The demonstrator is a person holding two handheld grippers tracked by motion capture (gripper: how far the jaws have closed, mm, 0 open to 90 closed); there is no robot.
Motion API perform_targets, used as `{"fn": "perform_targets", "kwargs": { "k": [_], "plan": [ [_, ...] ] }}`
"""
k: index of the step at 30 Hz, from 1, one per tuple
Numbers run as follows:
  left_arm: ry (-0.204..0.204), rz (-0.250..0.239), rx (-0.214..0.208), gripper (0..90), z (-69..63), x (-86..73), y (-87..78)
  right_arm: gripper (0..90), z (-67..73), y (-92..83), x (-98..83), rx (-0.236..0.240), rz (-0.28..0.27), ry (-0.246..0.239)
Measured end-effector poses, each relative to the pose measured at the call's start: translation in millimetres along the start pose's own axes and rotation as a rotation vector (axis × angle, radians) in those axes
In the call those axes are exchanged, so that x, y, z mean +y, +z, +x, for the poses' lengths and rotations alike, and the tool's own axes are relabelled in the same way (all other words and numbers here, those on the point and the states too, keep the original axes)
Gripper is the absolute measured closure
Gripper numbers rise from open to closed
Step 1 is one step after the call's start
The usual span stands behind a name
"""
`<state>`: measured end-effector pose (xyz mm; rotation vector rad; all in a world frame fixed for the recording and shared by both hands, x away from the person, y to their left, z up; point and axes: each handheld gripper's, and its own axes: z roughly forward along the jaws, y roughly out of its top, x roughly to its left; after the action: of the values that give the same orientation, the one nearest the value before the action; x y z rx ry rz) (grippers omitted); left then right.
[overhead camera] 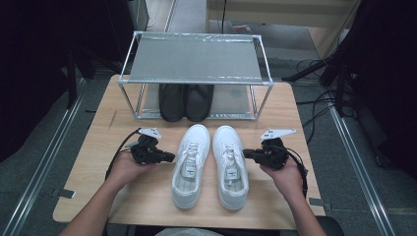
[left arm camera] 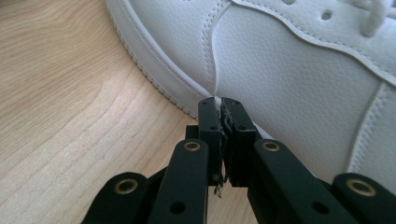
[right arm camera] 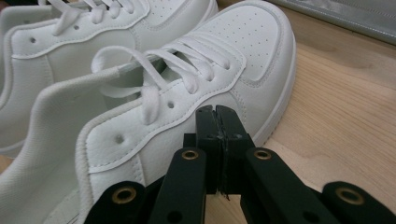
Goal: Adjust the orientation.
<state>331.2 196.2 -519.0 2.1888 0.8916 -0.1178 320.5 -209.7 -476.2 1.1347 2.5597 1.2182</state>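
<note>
- Your two forearms are coming in from the bottom edge, one gripper in each hand.
- Two white shoes (overhead camera: 191, 164) (overhead camera: 231, 166) are lying side by side mid-table (overhead camera: 98, 147), toes pointing at the rack (overhead camera: 196, 78).
- Two dark shoes (overhead camera: 186, 102) are sitting on the rack's lower shelf.
- Your left gripper (left arm camera: 220, 103) is clenched on nothing, its tip just beside the left shoe's (left arm camera: 289, 70) sole.
- Your right gripper (right arm camera: 215, 112) is clenched too, empty, close against the right shoe's (right arm camera: 187, 107) side.

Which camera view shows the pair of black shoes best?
The high view: the black shoes stand side by side on the lower shelf of the metal shoe rack, behind the white sneakers. The gripper views look at the sneakers instead.
</note>
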Motion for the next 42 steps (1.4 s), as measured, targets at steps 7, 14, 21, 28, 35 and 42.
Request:
{"fn": "perform_targets", "kwargs": {
  "k": [7,14,21,28,35,42],
  "plan": [
    [0.014,0.020,-0.019,88.4,-0.2,3.7,4.9,89.9,5.8,0.0,-2.8,0.018,0.005,-0.006],
    [0.016,0.019,-0.003,89.7,-3.5,5.1,6.5,89.9,3.5,4.1,-2.6,0.031,0.005,0.012],
    [0.009,0.024,-0.007,89.8,-4.3,7.3,8.1,89.9,2.0,6.2,-1.1,0.024,0.006,0.020],
    [0.005,0.024,-0.008,90.0,-5.6,7.6,9.2,90.0,-4.9,12.2,1.2,0.033,0.002,0.050],
    [-0.005,0.029,-0.004,90.0,-6.7,8.8,9.6,90.0,-4.6,14.8,1.9,0.041,0.010,0.040],
    [0.009,0.035,0.006,90.0,-7.3,9.7,9.3,90.0,-6.4,15.0,2.4,0.047,0.010,0.055]
  ]
}}
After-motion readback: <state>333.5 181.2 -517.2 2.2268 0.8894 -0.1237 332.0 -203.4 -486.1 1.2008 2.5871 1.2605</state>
